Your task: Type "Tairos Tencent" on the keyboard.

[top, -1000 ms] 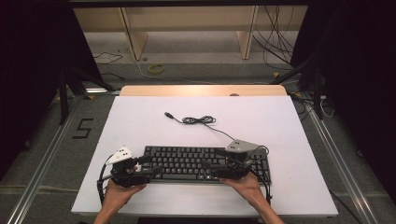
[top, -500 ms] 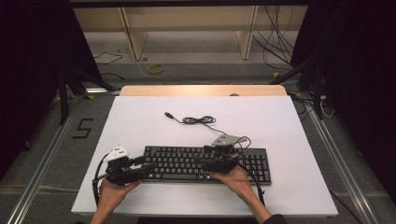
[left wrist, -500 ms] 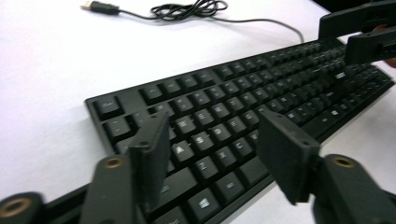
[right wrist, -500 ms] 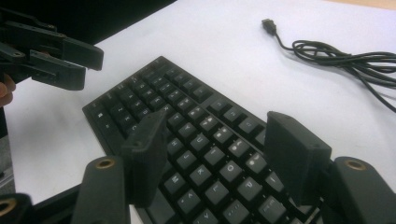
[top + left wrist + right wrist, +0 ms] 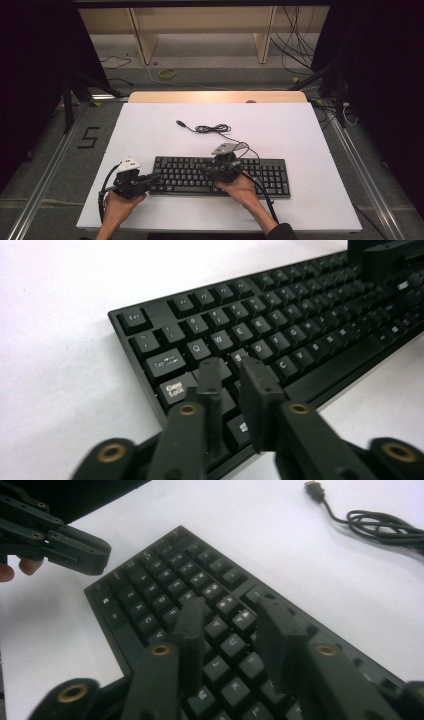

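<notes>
Since the earlier frames the right gripper (image 5: 207, 170) has slid from the keyboard's right end inward along the key field toward its middle, while the left gripper (image 5: 151, 178) has kept its post at the keyboard's left end; both sets of jaws have just been closing, with nothing between them. The black keyboard (image 5: 260, 172) lies near the table's (image 5: 150, 125) front edge, its long axis parallel to that edge, and its cable (image 5: 215, 129) trails in a loose coil toward the middle of the table, ending in a plug (image 5: 179, 122). In the left gripper view the left gripper (image 5: 227, 371) has its jaws drawn nearly together, a narrow gap left, the tips hovering just above the keys beside Caps Lock (image 5: 174, 388) at the keyboard (image 5: 310, 315) corner; whether a tip touches a cap I cannot tell. In the right gripper view the right gripper (image 5: 232, 611) has its jaws half closed and clearly apart, poised over the letter keys in the middle of the keyboard (image 5: 150, 575), gripping nothing, with the other gripper visible farther off at the upper left. The coming move, by my judgement a key press or a shift of the keyboard, turns on this: the keyboard lies directly under and ahead of both tools, stretched left to right between them, so the left hand (image 5: 117, 207) is nearer the left-end keys, and the right hand (image 5: 240, 190) nearer the middle and the number pad side.
</notes>
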A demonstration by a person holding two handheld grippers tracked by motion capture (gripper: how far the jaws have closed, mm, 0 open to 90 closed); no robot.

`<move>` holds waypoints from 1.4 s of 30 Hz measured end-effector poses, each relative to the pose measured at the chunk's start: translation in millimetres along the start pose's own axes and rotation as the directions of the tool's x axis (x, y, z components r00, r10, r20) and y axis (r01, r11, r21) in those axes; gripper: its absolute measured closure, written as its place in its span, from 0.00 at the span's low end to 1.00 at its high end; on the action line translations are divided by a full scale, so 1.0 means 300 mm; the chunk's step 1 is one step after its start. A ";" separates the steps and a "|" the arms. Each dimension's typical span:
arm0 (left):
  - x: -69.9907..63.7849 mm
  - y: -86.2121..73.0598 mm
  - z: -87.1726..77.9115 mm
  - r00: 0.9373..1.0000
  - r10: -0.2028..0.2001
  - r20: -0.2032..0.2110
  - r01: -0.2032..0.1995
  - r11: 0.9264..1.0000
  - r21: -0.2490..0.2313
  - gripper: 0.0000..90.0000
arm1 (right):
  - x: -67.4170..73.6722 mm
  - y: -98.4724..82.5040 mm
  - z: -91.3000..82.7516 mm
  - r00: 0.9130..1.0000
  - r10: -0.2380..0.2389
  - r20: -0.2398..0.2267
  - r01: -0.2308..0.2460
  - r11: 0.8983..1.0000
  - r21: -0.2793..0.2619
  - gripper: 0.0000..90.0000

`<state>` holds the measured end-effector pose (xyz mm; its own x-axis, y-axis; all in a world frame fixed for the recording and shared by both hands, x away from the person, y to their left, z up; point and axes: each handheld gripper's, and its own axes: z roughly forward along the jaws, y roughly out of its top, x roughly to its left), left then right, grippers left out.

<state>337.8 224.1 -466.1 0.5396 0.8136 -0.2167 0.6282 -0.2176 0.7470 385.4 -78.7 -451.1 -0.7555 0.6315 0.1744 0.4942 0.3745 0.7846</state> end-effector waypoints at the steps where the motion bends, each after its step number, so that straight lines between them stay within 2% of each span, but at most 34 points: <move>1: 0.001 -0.002 0.002 1.000 0.010 -0.001 -0.010 1.000 0.009 0.96 | 0.006 0.003 0.018 1.000 -0.006 -0.006 0.006 1.000 0.007 0.79; 3: 0.001 -0.002 0.003 1.000 0.014 -0.002 -0.014 1.000 0.013 0.99 | 0.013 0.005 0.036 1.000 -0.003 -0.014 0.003 1.000 0.023 0.84; 12: 0.010 -0.007 0.015 1.000 0.010 -0.010 -0.009 0.999 0.049 0.99 | 0.037 0.022 0.101 1.000 -0.017 -0.021 0.018 0.999 0.052 1.00; 18: 0.014 -0.009 0.024 1.000 0.005 -0.018 -0.004 0.998 0.069 0.99 | 0.046 0.027 0.129 0.999 -0.028 -0.017 0.029 0.997 0.066 1.00; 33: 0.028 -0.010 0.033 1.000 -0.002 -0.026 0.005 0.996 0.089 0.99 | 0.051 0.028 0.184 1.000 -0.022 -0.010 0.023 0.995 0.097 1.00; 42: 0.030 -0.010 0.035 1.000 -0.006 -0.023 0.008 0.996 0.093 0.99 | 0.054 0.028 0.199 1.000 -0.017 -0.008 0.018 0.994 0.106 1.00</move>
<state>346.7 226.3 -476.9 0.5229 0.8270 -0.2065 0.6820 -0.2606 0.6834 402.9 -24.8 -477.1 -0.7672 0.6196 0.1659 0.5236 0.4554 0.7200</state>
